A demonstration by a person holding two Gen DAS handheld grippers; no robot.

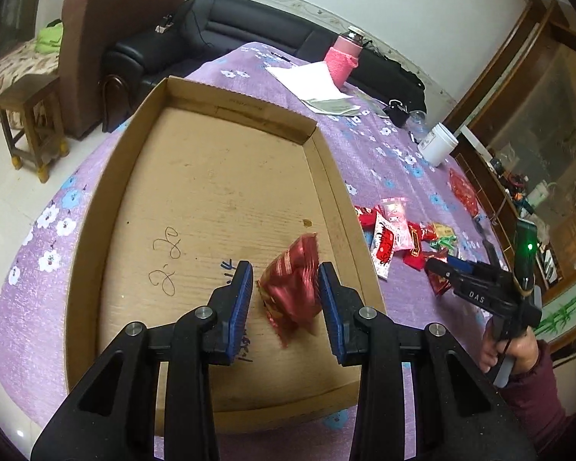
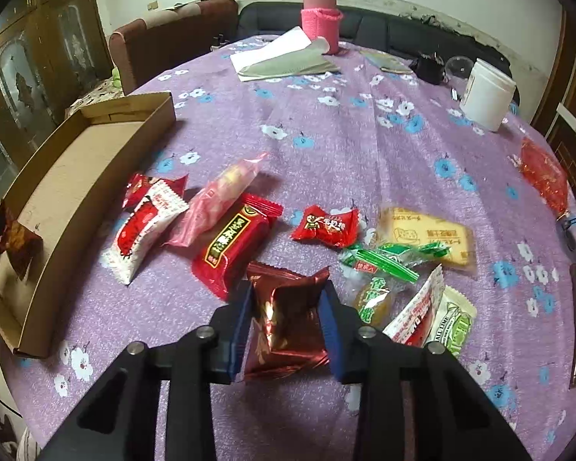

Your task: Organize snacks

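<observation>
While the left gripper (image 1: 286, 265) hangs over the near part of the cardboard tray (image 1: 107, 207), its jaws stand only a little apart and seem to pinch the red foil snack (image 1: 292, 292), which is in the air above the tray floor, close to the tray's right wall. To do this step well, I would lower the snack until it almost lies on the floor, then open, so it does not bounce out. Its long axis is tilted: one crimped end points up and toward the tray's far right corner, the other toward the camera. To the right of the tray, the right gripper (image 2: 288, 292) has its narrow jaws against both sides of a dark red packet (image 2: 288, 322) among the loose snacks (image 2: 324, 226).
</observation>
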